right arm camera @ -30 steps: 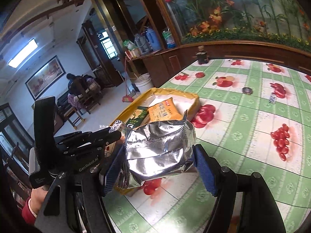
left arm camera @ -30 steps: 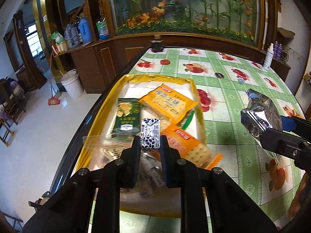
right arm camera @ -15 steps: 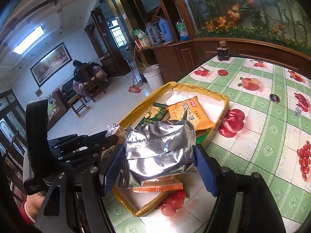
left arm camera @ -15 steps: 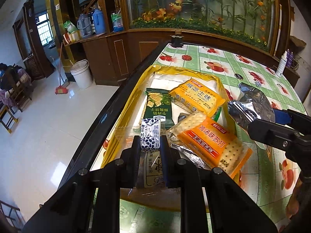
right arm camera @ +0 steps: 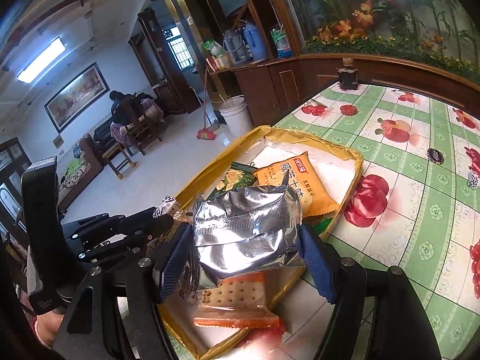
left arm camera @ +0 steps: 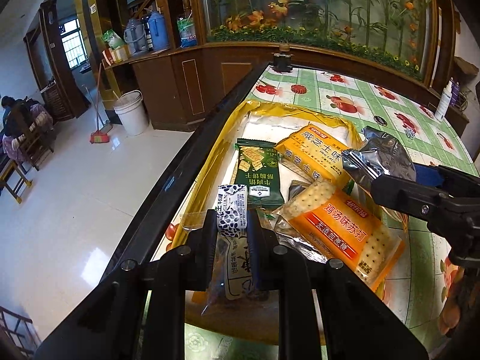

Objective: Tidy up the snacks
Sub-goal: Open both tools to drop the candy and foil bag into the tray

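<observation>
Left tool (left arm camera: 232, 226) is pinching a small candy (left arm camera: 231, 212), holding it above the near left end of the gold tray (left arm camera: 210, 162). Green pack (left arm camera: 258, 175) and two orange cracker packs (left arm camera: 339, 228) are already lying in the tray, so free floor is mostly at the far end. Best move, I'd say: lowering the candy close to the tray floor before letting go, beside the green pack, not on top. Right tool (right arm camera: 246, 240) is clamping a foil bag (right arm camera: 246, 228), hovering over the tray's right rim above the crackers. Foil is slippery; carrying it further to the far end, then spreading the jaws low. Tray is sitting at the counter (right arm camera: 420, 204) edge; avoid nudging it.
</observation>
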Demonstrator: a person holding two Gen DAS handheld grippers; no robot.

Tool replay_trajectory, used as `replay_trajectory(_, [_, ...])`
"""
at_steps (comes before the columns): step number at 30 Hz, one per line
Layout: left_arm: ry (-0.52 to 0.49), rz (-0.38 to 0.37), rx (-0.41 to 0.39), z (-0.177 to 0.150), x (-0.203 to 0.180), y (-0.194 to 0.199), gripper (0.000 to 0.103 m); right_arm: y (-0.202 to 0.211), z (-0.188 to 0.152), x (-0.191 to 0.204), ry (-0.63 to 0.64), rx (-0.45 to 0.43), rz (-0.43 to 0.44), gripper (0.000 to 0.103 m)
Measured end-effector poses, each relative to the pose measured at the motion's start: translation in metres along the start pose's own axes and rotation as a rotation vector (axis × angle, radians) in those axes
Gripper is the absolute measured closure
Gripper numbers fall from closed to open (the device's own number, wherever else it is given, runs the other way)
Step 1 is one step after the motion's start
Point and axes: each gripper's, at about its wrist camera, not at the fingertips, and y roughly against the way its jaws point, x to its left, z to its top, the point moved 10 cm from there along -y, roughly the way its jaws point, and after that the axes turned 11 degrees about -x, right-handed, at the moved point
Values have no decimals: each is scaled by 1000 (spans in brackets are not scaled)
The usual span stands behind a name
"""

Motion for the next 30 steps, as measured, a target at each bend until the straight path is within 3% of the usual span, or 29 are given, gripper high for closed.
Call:
replay_trajectory(17, [9,2,25,2,-3,-11,85,-19,8,-15,-1,12,-13,28])
replay_trajectory(19, [14,26,29,2,0,-12,73,-21,7,-17,-1,15,-16,24])
replay_trajectory(21, [12,43,15,5,2,-10,36,-21,8,-18,3,11,-18,20])
replay_trajectory(22, [14,58,5,6,4,-8,28,-21,8,-18,3,8,-19,21])
replay_trajectory(23, [17,61,-6,8,4,-5,23,-20,9,-18,1,4,-16,21])
replay_trajectory(30, [11,58,-29,14,0,4,24,-5,16,-22,-4,-26,-20,21])
